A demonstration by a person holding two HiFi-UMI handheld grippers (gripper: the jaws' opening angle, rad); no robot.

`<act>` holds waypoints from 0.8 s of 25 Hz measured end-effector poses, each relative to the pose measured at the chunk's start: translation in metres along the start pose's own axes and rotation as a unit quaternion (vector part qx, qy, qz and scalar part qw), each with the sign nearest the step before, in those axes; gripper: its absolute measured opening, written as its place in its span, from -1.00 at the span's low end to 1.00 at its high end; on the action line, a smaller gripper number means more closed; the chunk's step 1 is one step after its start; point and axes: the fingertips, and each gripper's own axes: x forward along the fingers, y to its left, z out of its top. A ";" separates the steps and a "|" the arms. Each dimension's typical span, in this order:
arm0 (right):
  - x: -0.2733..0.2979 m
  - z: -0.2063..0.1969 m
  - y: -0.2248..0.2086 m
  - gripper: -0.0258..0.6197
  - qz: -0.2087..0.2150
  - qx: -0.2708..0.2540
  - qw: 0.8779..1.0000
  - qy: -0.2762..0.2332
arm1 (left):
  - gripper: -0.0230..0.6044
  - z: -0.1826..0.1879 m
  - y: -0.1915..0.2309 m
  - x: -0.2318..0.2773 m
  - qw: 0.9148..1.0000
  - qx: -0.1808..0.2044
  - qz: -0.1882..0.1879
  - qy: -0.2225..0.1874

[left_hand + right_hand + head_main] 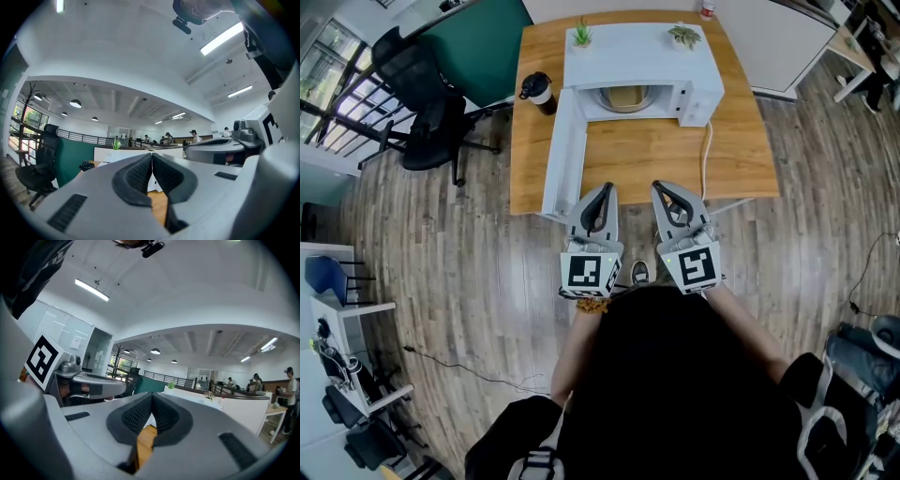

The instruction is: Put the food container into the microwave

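Food container [623, 98]: a round, tan-toned vessel that sits inside the open cavity of the microwave, clear of both grippers.

Wooden table [656, 155]: a light-brown top on a plank floor; it carries everything named below except the chair.

Black office chair [427, 103]: stands on the floor to the left of the table, apart from it.

Microwave [637, 56]: a white unit at the far side of the table. Its door [565, 150] is swung fully open to the left and reaches toward the table's near edge. A white power cord [706, 155] trails from its right side.

Left gripper [602, 192] and right gripper [664, 190]: held side by side at the near edge of the table, tips pointing at the microwave. Each has its jaws pressed together with nothing between them.

Black tumbler [539, 92]: upright, just left of the microwave.

Two small potted plants [581, 36]: set on the microwave's top, one toward each end.
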 end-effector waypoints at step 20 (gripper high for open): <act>-0.002 -0.010 0.003 -0.95 -0.003 0.002 1.000 0.014 | -0.85 -0.003 0.000 -0.013 1.000 -0.004 0.003 -0.003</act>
